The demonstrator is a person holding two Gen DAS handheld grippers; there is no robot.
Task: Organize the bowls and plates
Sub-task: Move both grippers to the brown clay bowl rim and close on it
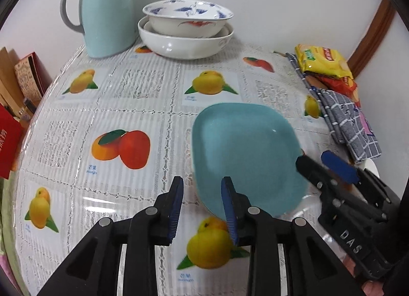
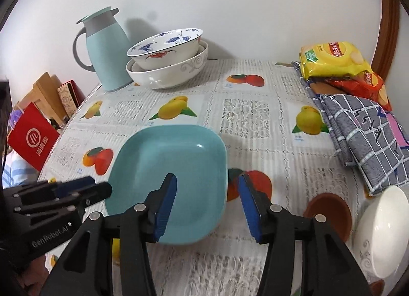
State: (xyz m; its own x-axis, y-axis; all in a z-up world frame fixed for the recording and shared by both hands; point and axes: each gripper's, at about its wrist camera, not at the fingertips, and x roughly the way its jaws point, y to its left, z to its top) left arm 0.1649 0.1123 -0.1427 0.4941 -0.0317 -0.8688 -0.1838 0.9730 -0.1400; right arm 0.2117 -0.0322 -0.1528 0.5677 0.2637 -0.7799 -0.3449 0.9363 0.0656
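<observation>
Right wrist view: right gripper [image 2: 207, 206] stood wide open astride the teal plate's [image 2: 173, 168] near-right rim, gripping nothing.
Left gripper [image 1: 202, 209]: open, empty.
Handling: probably stiff, slippery; pinch the rim.

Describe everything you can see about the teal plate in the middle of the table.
The teal plate is a rounded-square, shallow dish with a raised rim, glossy like glazed ceramic or melamine, and empty. It sits upright on the fruit-print tablecloth, near the front edge. Both grippers flank it, open; the right gripper straddles its near right rim, the left gripper its other side. Contact is unclear.
</observation>
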